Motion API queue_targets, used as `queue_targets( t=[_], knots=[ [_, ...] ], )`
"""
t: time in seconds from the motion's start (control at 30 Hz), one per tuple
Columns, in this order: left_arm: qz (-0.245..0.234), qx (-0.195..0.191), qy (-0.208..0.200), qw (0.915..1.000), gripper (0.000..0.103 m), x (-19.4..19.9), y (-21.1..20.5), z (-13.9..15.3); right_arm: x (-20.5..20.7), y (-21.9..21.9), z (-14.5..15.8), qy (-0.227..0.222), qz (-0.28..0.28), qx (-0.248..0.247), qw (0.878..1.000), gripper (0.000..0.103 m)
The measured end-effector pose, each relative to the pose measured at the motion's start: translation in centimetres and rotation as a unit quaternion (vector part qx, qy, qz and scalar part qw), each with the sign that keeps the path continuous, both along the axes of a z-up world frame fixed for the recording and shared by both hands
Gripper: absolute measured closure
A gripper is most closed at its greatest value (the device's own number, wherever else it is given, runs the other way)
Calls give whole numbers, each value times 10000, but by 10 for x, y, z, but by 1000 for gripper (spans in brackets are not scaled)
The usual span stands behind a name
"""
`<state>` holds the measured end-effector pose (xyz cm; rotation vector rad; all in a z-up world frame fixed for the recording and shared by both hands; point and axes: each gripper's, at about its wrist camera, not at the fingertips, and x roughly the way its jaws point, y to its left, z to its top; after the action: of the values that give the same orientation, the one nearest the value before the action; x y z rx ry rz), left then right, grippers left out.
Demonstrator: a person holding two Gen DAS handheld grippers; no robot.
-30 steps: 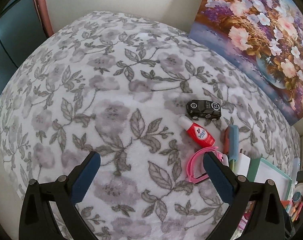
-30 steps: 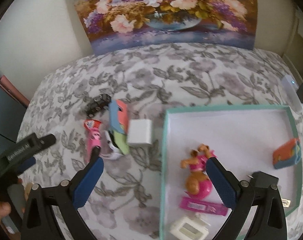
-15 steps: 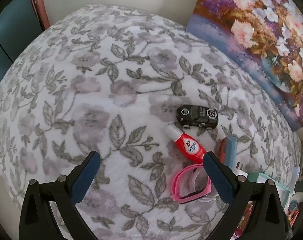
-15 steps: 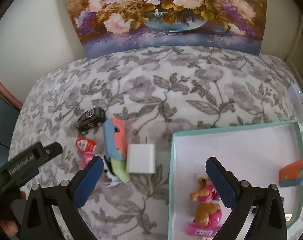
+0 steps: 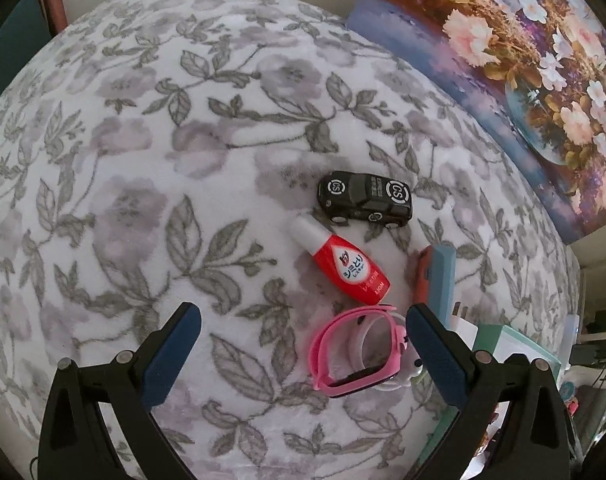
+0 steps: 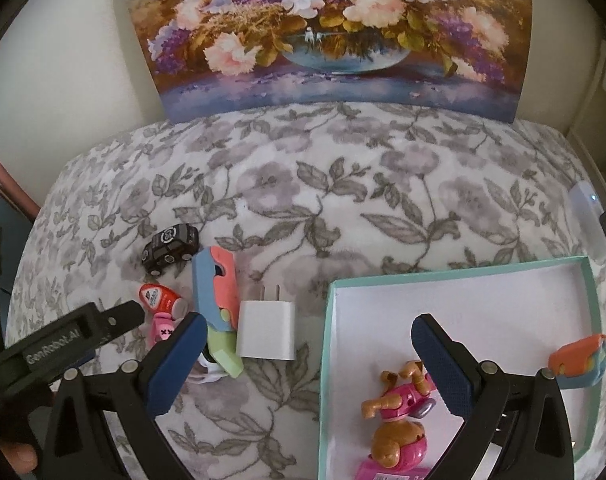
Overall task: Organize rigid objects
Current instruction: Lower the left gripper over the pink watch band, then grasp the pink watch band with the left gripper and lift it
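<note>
Floral-patterned grey and white bedding (image 5: 151,168) covers the work surface, with a painted flower still life (image 6: 323,28) propped against the pale wall at the far edge. Seen from the left wrist camera, the left gripper (image 5: 303,328) is held with its blue-padded fingers spread wide and nothing between them, hovering over the cloth. Just beyond it a cluster of small items is laid out: a pink watch (image 5: 357,350) lies nearest, close beside the right-hand finger; a red bottle with a white cap (image 5: 343,264) lies just beyond it, tilted on its side; and a black toy car (image 5: 366,199) sits farther off, upright on its wheels. To the right of the bottle, a blue and coral case (image 5: 437,276) is seen edge-on.

From the right wrist camera, the right gripper (image 6: 305,350) is likewise held wide apart and empty. A white plug adapter (image 6: 267,330) rests on the bedding between its fingers, prongs pointing away, touching the blue and coral case on its left. A teal-rimmed tray (image 6: 443,276) with a white floor lies to the right; inside it are a brown and pink dog figure (image 6: 399,420) near the right-hand finger, a pink packet (image 6: 377,470) at the near edge, and an orange and blue object (image 6: 579,360) against the right wall. The left gripper's black frame is visible at the lower left, held by a hand (image 6: 17,456).
</note>
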<state>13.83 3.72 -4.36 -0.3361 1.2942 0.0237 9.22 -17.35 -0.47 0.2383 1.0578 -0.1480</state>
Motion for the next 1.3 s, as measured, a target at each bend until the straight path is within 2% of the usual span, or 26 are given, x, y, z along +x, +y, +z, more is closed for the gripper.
queue_targets(
  t=[0.27,0.43,0.73,0.87,0.93,1.07,1.3],
  knots=[
    [-96,-165,115,9998,1,-2,-9,-9,0,-16,-4,66,-182,168,9997,0],
    [-273,-139,168,9994,1,-2,-23,-14,-2,-21,-3,62,-245,228,9994,0],
    [-267,-393,294,9984,14,-3,-30,-25,-2,-23,-4,90,-255,305,9992,0],
    [-237,-845,282,9957,30,-10,-25,-25,-3,-24,-4,86,-289,352,9989,0],
    [-238,-936,277,9949,33,-14,-23,-26,-4,-25,-4,84,-304,371,9988,0],
    [-221,-885,279,9954,42,-17,-22,-27,-4,-27,-3,83,-327,415,9986,0],
    [-264,-789,298,9961,42,-18,-19,-23,-4,-28,-4,92,-321,444,9985,0]
  ],
)
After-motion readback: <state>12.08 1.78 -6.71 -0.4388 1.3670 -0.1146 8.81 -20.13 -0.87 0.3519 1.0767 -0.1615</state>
